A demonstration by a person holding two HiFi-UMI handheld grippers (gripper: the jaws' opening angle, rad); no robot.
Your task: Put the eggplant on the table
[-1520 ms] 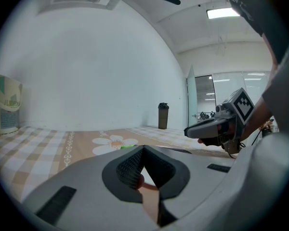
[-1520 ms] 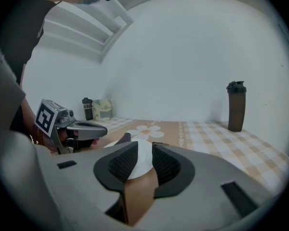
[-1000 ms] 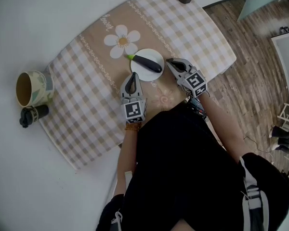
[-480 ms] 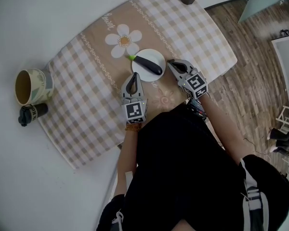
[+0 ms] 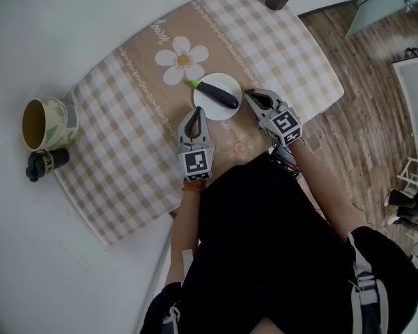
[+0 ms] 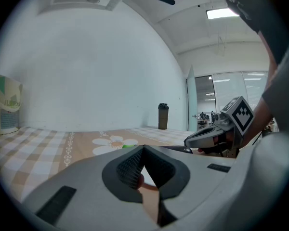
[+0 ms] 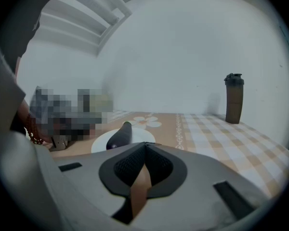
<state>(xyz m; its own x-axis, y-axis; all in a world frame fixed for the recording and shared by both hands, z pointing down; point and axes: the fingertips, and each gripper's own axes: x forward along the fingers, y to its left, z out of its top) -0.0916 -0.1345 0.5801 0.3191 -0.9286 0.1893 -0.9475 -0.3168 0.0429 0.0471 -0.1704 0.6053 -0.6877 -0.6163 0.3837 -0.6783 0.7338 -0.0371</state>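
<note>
Resting: eggplant on plate (white) | left hand-held gripper, right hand-held gripper pressed together, empty

Bright even light, soft shadows, fisheye distortion at edges.

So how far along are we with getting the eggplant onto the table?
Nothing looks done yet: the eggplant lies on the white plate. Nothing is held; the left tongs and right tongs are shut and empty beside it. Left: grasp it, lift it off, set it on the tablecloth.
</note>
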